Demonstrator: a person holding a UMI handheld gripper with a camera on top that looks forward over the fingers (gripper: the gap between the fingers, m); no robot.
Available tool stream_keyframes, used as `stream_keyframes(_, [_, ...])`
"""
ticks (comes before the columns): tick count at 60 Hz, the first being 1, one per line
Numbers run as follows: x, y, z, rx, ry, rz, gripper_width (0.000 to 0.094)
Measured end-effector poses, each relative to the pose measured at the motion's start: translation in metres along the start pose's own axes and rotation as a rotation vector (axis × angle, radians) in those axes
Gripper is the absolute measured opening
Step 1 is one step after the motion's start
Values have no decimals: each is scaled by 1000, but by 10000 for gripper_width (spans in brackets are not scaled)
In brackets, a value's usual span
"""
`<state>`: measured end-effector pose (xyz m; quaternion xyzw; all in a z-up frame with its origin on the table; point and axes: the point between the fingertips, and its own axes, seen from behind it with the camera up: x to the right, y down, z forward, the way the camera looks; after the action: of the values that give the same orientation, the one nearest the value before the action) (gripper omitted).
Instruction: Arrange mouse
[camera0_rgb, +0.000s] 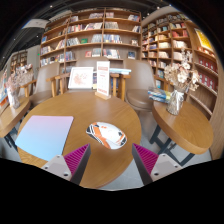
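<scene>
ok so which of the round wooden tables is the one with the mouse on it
The nearest table, right ahead of the open claw. It carries the white mouse and a light blue mat; the other round table, off to the right, holds flowers instead.

- Between the claw (109, 158) fingers the round worktop (90, 110) lies bare up to the mouse (107, 135).
- A light-blue pad (45, 136) fills the worktop's left side.
- Upright cards (91, 78) block its far edge.
</scene>
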<state>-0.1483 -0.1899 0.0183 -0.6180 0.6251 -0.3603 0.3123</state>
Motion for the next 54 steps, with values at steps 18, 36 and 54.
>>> stream_keyframes(18, [1,-6,52,-51,-26,-27,851])
stream_keyframes(36, [7,-22,88,-72,-40,-15,854])
stream_keyframes(54, [27,-42,127,-87,-17,40,852])
